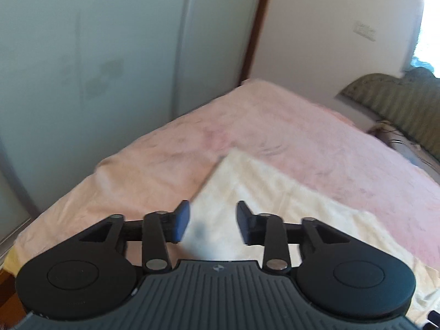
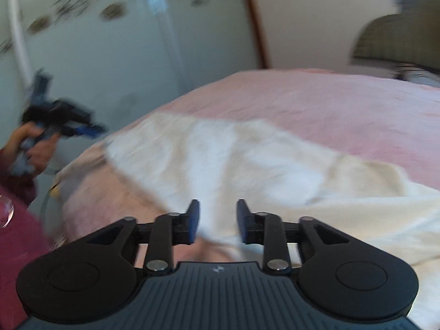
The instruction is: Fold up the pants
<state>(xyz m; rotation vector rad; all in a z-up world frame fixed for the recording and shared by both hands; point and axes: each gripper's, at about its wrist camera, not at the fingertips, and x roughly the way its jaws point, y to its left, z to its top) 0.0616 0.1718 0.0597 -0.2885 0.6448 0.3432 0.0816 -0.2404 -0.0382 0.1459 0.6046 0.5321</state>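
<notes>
Cream-white pants (image 2: 247, 162) lie spread on a pink bedspread (image 2: 330, 104). In the left wrist view the pants (image 1: 275, 192) show a pointed corner toward the middle of the bed (image 1: 302, 126). My left gripper (image 1: 213, 221) is open and empty, held above the near end of the pants. My right gripper (image 2: 217, 220) is open and empty, above the pants' near edge. The right wrist view also shows the left gripper (image 2: 63, 122) held in a hand at the far left, off the bed. Both views are blurred.
Pale wardrobe doors (image 1: 96, 55) stand along the bed's left side. A white wall (image 1: 330, 27) with a brown door frame (image 1: 255, 33) is behind. A green padded headboard (image 1: 398, 96) is at the far right. A maroon sleeve (image 2: 16, 233) is at the lower left.
</notes>
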